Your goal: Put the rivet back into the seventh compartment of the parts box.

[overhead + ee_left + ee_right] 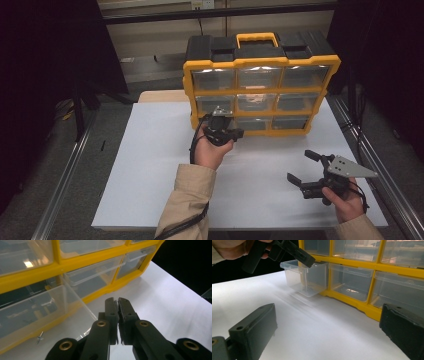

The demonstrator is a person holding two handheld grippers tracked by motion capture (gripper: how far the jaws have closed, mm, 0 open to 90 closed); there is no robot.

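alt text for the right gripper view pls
The left gripper, shut, hangs over a clear drawer pulled partly out of the yellow organizer's bottom row. The right gripper's open jaws frame the white table.

We cannot tell what lies inside the clear drawers of the yellow organizer [260, 90], since glare and dimness blur their contents. In the left gripper view, a tiny metal piece [40, 337] on the counter [170, 297] is too small to name. The left hand-held gripper [287, 252] is cut off by the top edge in the right gripper view, hiding part of the pulled-out drawer [304, 277]
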